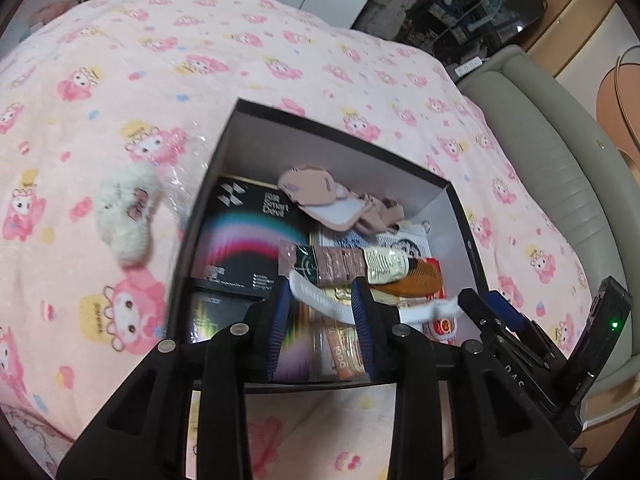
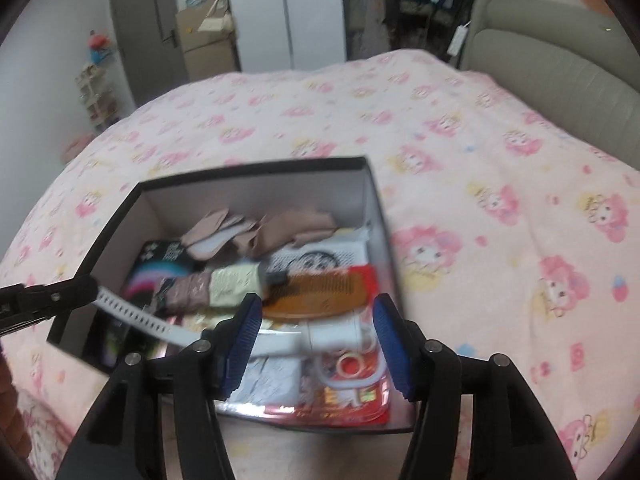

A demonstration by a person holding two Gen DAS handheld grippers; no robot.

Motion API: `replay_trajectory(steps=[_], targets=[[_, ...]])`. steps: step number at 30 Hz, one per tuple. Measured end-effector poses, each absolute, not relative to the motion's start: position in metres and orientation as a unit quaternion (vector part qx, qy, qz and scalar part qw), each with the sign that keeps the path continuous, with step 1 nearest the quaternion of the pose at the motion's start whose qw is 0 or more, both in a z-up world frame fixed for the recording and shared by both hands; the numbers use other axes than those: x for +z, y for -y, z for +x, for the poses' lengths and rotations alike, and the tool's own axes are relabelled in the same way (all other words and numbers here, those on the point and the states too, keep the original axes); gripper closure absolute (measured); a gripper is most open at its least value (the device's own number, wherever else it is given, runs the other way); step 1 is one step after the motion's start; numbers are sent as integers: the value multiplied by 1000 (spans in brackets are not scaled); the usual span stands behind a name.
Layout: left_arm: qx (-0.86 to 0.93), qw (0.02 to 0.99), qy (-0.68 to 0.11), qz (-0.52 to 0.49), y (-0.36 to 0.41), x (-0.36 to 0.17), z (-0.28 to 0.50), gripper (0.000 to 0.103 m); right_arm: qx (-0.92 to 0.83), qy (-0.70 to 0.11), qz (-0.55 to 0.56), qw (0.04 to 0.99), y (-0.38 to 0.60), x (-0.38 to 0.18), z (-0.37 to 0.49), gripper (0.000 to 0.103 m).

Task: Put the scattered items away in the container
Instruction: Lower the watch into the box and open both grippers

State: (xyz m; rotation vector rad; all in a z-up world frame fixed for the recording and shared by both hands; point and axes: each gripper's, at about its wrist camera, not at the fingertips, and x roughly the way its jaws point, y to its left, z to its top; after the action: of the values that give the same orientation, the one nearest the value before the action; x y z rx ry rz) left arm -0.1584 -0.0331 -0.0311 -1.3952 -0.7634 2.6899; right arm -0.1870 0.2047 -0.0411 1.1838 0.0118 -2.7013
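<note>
A black box with white inner walls stands on the pink bed; it also shows in the right wrist view. It holds a dark printed carton, beige socks, a tube, an orange comb and a white watch strap. My left gripper is open over the box's near part, the strap lying between its fingers. My right gripper is open above the box's near right corner, over the watch body. A fluffy white item in clear wrap lies on the bed left of the box.
The pink cartoon blanket covers the bed on all sides of the box. A grey padded headboard stands to the right. A wardrobe, cardboard boxes and a door stand beyond the bed's far edge.
</note>
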Motion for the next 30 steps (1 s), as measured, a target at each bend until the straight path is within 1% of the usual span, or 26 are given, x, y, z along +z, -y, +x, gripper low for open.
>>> replay_trajectory(steps=[3, 5, 7, 11, 15, 21, 26, 28, 30], targets=[[878, -8, 229, -420, 31, -20, -155, 72, -916, 31, 390, 91, -216, -37, -190, 49], [884, 7, 225, -409, 28, -17, -157, 72, -916, 48, 386, 99, -220, -34, -192, 49], [878, 30, 222, -423, 20, -21, -164, 72, -910, 60, 392, 121, -218, -35, -196, 49], [865, 46, 184, -465, -4, -40, -177, 72, -885, 80, 430, 159, -205, -47, -205, 49], [848, 52, 182, -494, -17, -60, -186, 72, -885, 45, 438, 150, -192, -54, -203, 49], [824, 25, 158, -544, -24, -86, -193, 72, -884, -16, 450, 124, -180, -64, -202, 48], [816, 18, 149, -558, -24, -92, -196, 71, -882, -67, 454, 106, -170, -71, -200, 47], [818, 22, 158, -552, -22, -90, -194, 71, -883, -72, 451, 105, -170, -71, -200, 47], [825, 29, 168, -539, -20, -84, -190, 71, -886, -56, 447, 111, -175, -68, -199, 47]])
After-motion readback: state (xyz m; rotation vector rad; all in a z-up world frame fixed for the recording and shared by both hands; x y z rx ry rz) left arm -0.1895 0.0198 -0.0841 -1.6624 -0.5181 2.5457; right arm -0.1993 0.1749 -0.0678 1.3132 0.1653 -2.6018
